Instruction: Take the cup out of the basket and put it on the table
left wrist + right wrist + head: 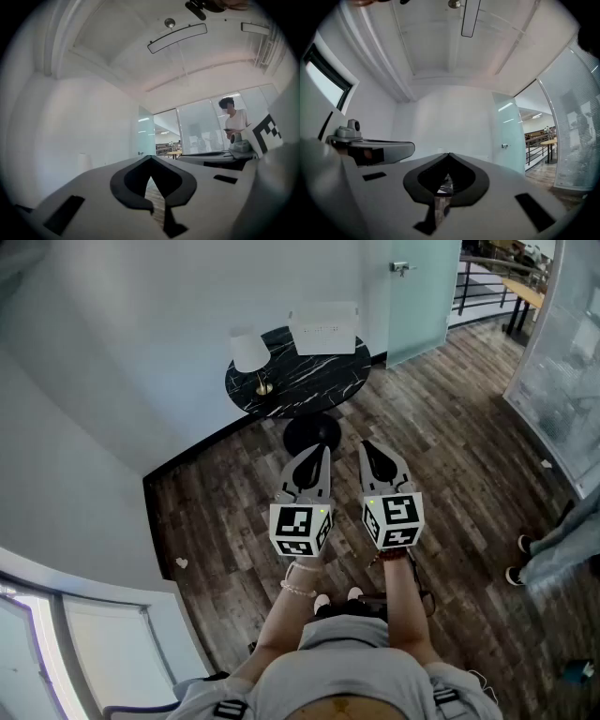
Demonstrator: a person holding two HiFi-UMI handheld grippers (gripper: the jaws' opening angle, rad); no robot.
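Both units, the left gripper and the right gripper, have jaws fully together and empty above the wooden floor, tips toward the round black table, whose far edge carries the white basket, long axis left-to-right; the cup cannot be made out.

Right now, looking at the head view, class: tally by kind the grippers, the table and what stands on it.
Grippers: 2 (left gripper, right gripper)
Round black table: 1
White lamp: 1
White basket: 1
Total: 5
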